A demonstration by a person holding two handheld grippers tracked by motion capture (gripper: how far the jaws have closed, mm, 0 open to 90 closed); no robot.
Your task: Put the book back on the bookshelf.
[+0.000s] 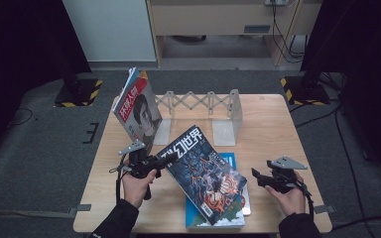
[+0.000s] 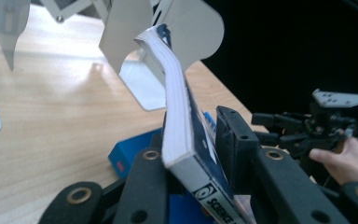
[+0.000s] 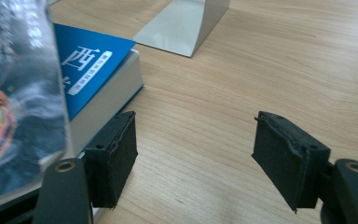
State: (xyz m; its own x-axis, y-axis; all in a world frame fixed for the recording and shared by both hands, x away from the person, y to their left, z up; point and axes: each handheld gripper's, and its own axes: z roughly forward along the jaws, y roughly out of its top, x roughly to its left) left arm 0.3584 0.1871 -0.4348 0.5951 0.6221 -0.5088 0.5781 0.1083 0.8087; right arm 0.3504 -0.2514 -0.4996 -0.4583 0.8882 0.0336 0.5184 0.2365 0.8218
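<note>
A dark science-fiction magazine [image 1: 201, 173] is tilted up off a blue-covered book [image 1: 229, 160] that lies flat near the table's front edge. My left gripper [image 1: 161, 161] is shut on the magazine's left edge near the spine. In the left gripper view the magazine [image 2: 182, 116] stands on edge between the jaws of the left gripper [image 2: 191, 144], its pages bending, with the blue book [image 2: 130, 149] beneath. My right gripper [image 1: 255, 176] hovers open just right of the books. In the right gripper view the right gripper [image 3: 205, 149] has bare table between its pads, with the magazine [image 3: 14, 93] and blue book [image 3: 88, 65] at the left.
A grey expanding bookend rack [image 1: 198, 101] stands at the back of the wooden table [image 1: 278, 129]. Another magazine [image 1: 139, 111] with a red title leans upright against the rack's left end. A rack plate [image 3: 186, 23] stands beyond the right gripper.
</note>
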